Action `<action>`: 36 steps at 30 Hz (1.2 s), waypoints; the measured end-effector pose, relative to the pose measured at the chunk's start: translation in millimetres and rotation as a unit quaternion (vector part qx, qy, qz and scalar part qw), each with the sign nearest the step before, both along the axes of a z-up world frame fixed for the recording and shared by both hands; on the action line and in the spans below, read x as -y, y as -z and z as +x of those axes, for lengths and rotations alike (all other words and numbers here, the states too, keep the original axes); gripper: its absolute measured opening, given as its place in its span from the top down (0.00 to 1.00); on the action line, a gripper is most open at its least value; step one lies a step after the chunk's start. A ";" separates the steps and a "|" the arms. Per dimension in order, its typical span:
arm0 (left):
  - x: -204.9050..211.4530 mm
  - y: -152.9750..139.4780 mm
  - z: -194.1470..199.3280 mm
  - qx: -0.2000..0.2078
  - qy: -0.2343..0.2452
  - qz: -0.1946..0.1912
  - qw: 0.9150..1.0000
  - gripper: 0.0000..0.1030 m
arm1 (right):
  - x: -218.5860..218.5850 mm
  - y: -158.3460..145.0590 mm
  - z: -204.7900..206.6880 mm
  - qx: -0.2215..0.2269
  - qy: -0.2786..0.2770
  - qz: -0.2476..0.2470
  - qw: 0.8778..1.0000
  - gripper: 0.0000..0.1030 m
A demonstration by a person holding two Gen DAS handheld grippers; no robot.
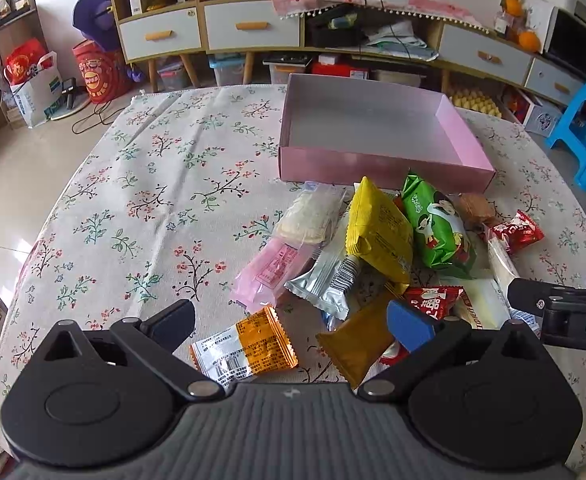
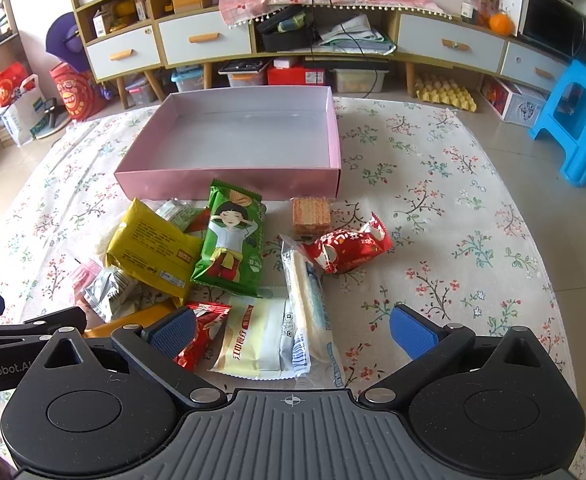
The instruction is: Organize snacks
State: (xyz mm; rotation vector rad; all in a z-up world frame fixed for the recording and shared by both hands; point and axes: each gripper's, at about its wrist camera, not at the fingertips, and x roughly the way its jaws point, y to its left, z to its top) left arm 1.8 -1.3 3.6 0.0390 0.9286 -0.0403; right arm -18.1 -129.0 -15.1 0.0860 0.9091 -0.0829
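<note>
A pile of snack packets lies on the floral tablecloth in front of an empty pink box (image 1: 373, 162) (image 2: 229, 182). In the pile are a yellow packet (image 1: 377, 232) (image 2: 153, 248), a green packet (image 1: 439, 224) (image 2: 231, 240), a red packet (image 2: 349, 246) and a wafer block (image 2: 311, 212). My left gripper (image 1: 291, 326) is open above an orange-and-white packet (image 1: 245, 346) and a mustard packet (image 1: 357, 344). Over a white-and-yellow packet (image 2: 257, 336) and a long clear packet (image 2: 309, 304), my right gripper (image 2: 293, 330) is also open, holding nothing.
Behind the table stands a long low cabinet (image 2: 205, 40) with white drawers, boxes and bins beneath it. A blue plastic stool (image 2: 577, 120) is on the floor at the right. Bags (image 1: 33, 80) sit on the floor at the left. Bare tablecloth (image 1: 153, 184) spreads left of the pile.
</note>
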 end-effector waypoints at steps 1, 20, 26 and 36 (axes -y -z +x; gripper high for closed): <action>0.1 0.0 0.1 0.000 0.000 0.000 1.000 0.00 | 0.0 -0.1 0.0 0.000 0.000 0.000 1.000 0.00; 1.4 -0.3 0.1 0.001 0.000 -0.001 1.000 0.00 | 0.3 0.2 0.2 -0.001 0.001 0.001 1.000 0.00; 1.0 -0.3 0.0 0.000 0.000 -0.001 1.000 0.00 | 0.5 0.0 0.2 -0.001 0.001 0.001 1.000 0.00; 2.7 -1.3 0.8 0.002 0.000 0.000 1.000 0.00 | 0.2 -0.2 0.4 -0.001 0.002 0.002 1.000 0.00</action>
